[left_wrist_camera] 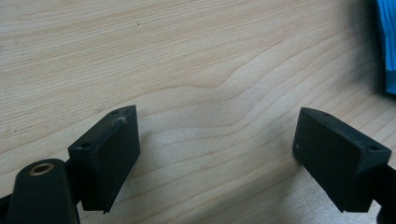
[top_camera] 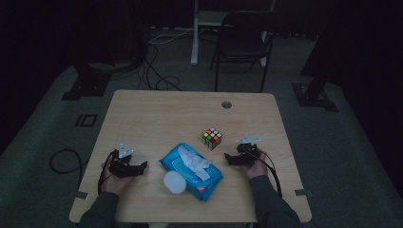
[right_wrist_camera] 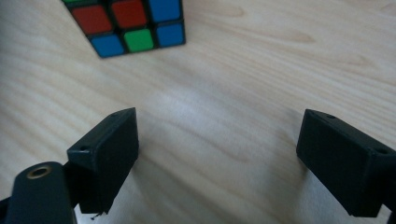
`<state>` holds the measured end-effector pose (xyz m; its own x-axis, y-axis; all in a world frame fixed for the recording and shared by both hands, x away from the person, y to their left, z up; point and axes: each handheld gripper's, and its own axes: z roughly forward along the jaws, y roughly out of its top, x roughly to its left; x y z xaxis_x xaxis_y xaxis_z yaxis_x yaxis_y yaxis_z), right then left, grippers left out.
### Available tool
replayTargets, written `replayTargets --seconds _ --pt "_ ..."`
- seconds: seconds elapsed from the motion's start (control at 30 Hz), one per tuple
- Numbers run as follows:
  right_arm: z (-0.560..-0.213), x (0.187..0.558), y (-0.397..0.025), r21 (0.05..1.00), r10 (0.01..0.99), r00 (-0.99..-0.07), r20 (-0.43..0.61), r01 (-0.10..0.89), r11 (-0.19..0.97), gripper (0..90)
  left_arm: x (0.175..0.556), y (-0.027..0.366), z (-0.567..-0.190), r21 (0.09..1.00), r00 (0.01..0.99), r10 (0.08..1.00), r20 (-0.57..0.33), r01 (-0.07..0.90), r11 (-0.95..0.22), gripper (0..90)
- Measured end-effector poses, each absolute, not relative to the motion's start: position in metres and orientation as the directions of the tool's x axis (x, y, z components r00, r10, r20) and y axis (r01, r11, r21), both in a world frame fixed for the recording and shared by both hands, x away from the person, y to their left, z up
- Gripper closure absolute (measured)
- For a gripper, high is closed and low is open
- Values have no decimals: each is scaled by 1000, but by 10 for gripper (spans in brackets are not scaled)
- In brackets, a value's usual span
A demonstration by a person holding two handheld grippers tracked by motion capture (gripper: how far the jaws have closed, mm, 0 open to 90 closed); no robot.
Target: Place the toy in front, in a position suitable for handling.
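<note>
- Left tool (top_camera: 142,166): jaws spread wide and empty, held low over the bare tabletop (top_camera: 157,118) just left of the blue wipes pack (top_camera: 191,171). In the left gripper view the pack's blue edge (left_wrist_camera: 387,46) sits at the far right, outside the jaw gap.
- Right tool (top_camera: 227,158): jaws likewise spread and empty, near the right end of the pack and below the puzzle cube (top_camera: 212,138). In the right gripper view the cube (right_wrist_camera: 128,25) lies ahead and to the left of the gap, apart from both jaws.
- Wipes pack: lies flat at the near centre of the tabletop, with a white wipe (top_camera: 194,162) drawn up from its opening and a white round lid (top_camera: 175,182) touching its near edge.
- Risk, pulling the wipe: the light pack is likely to lift or slide with the sheet unless the other tool pins it.
- Risk, pinch too deep: several sheets may come out together.
- Risk, sweep of the right tool: the cube may be knocked, being close by.
- Risk, sliding pack: the lid may be pushed toward the near edge.
</note>
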<state>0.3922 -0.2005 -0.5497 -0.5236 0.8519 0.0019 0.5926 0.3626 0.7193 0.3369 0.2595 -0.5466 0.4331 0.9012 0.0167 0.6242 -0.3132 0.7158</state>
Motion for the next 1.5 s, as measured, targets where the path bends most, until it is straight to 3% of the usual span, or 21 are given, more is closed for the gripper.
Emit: replayTargets --seconds 0.17,0.27,0.43,0.9,1.5 --pt "-550 391 -200 732 856 -518 3 584 351 177 338 256 -546 712 443 897 16 625 -321 164" --pt "-550 390 -201 737 855 -519 3 579 349 185 337 254 -544 709 462 887 18 620 -337 236" --pt "-551 388 -203 736 842 -539 2 571 363 182 334 252 -542 706 478 878 -2 623 -337 282" --pt "-551 382 -203 737 833 -554 3 564 372 185 318 236 -507 783 532 846 -30 538 -311 317" --pt "-551 381 -203 737 836 -549 3 566 369 186 320 197 -481 798 622 782 -42 491 -348 311"
